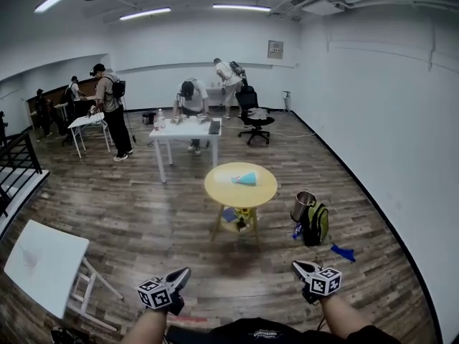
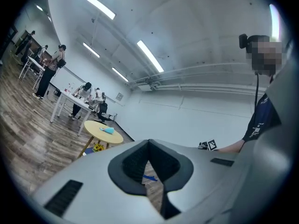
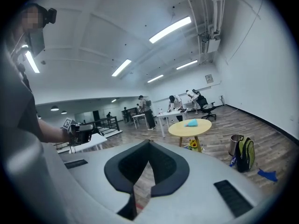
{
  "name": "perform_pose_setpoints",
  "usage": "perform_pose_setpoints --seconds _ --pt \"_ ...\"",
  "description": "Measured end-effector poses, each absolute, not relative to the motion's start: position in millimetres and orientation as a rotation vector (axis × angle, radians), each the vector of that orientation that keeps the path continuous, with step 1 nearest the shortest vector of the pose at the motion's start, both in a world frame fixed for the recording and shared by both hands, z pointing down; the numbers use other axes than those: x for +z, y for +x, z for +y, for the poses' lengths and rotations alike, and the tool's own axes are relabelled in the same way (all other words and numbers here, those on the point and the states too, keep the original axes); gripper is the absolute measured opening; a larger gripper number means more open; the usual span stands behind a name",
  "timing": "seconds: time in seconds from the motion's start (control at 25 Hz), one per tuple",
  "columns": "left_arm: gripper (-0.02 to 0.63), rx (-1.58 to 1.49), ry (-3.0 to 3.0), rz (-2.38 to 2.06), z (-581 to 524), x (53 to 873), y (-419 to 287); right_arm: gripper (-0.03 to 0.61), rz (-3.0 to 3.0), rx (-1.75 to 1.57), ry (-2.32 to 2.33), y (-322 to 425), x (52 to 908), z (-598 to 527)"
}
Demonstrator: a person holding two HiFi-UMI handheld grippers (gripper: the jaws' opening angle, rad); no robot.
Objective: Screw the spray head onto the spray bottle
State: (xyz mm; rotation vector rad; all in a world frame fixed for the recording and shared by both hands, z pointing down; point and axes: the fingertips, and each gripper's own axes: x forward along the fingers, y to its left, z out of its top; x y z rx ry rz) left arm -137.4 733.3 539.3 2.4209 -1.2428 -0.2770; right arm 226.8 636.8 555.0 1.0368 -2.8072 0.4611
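left gripper (image 1: 183, 272) fingers were pressed together on nothing; right gripper (image 1: 298, 266) the same. forearms (image 1: 147, 327) cut off at frame bottom. a teal object (image 1: 244, 179) lay on the round yellow desk (image 1: 215, 192); i couldn't tell if it was the spray bottle.

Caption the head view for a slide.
Shut and empty, the left gripper and right gripper face a yellow round table bearing a blue object.
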Motion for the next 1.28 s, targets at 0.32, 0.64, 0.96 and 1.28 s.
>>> perform_pose_setpoints --seconds 0.32,0.64,0.96,1.28 --pt "0.005 -0.257 2.391 -1.237 669 557 -141 -0.003 -2.807 0.507 1.007 210 573 561" --pt "0.005 -0.273 2.346 -1.370 565 549 -88 -0.003 -2.853 0.502 0.859 245 577 418" --pt "0.005 -0.327 2.311 -1.443 442 538 -19 -0.003 -2.903 0.456 0.758 297 550 271" --pt "0.005 -0.304 2.298 -1.436 378 539 34 -0.003 -2.893 0.506 0.749 343 565 204"
